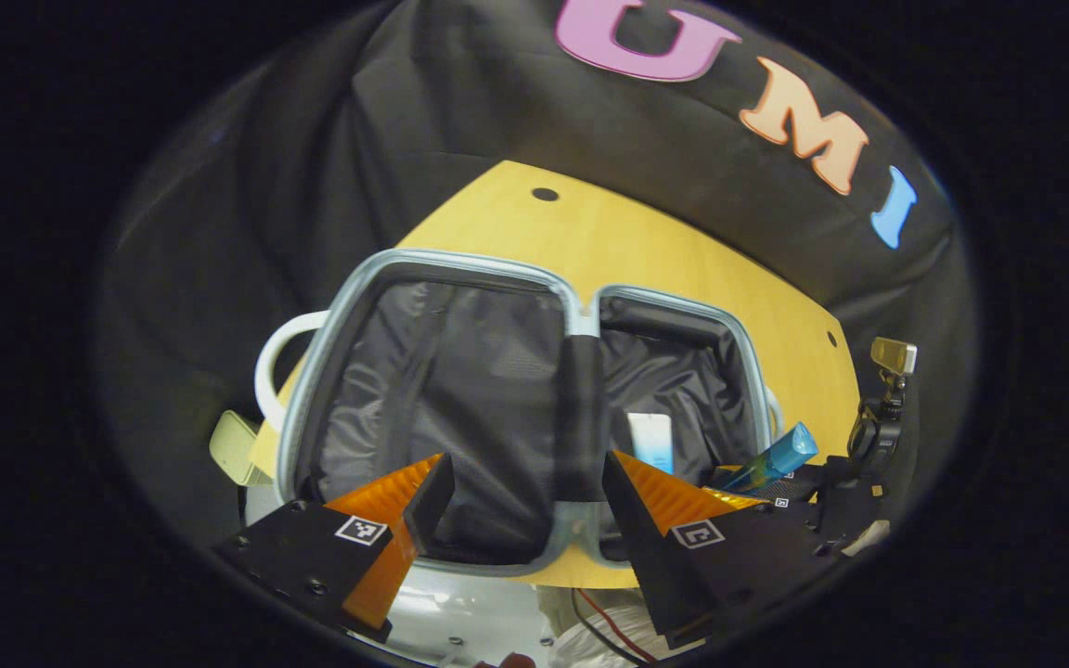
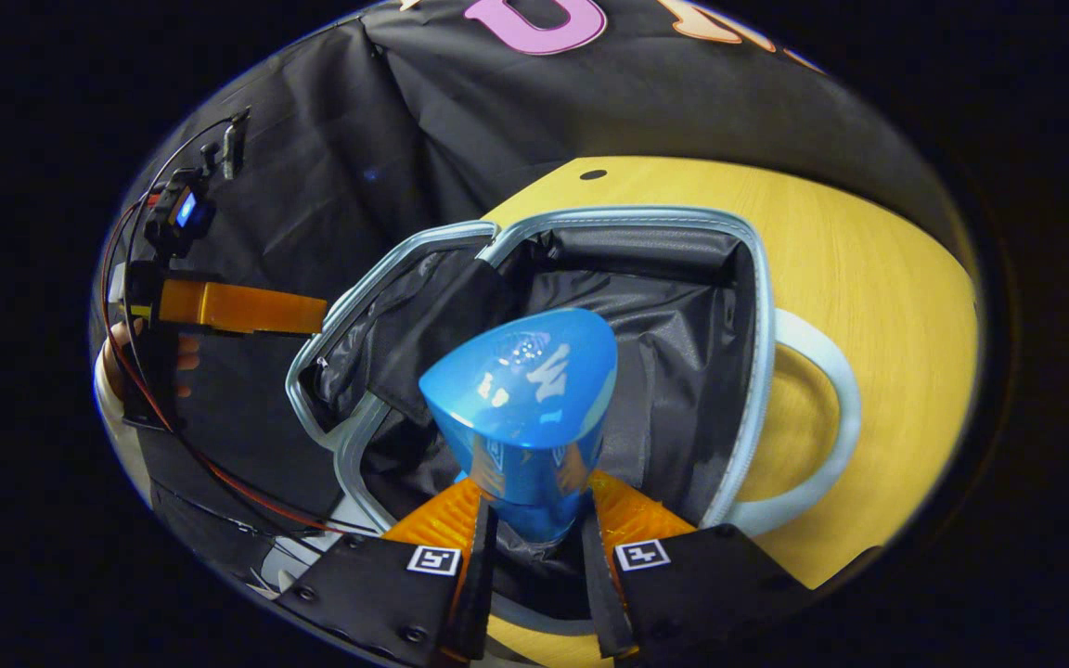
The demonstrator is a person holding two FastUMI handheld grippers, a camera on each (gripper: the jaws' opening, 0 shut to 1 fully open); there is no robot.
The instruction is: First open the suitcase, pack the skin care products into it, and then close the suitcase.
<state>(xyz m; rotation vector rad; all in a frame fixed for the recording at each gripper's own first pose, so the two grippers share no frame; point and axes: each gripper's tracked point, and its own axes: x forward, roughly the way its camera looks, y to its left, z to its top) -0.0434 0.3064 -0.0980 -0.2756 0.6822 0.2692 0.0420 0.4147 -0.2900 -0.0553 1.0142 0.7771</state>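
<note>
**Blue tube poised over open suitcase**

Pale-blue trim frames the suitcase, which is laid open flat on the yellow table, its two dark-lined halves joined by a fabric hinge strap. At left, the left gripper is held spread and empty above the near rim, nothing being gripped. A small white-and-blue product is seen already lying in the right-hand half. Further right, the blue tube is clamped by its lower end between both fingers of the right gripper and is held above that same half, not yet set down. A slip is judged possible: the glossy tapered tube is pinched only near its base, and it could tip onto the rim if released too high.
</note>
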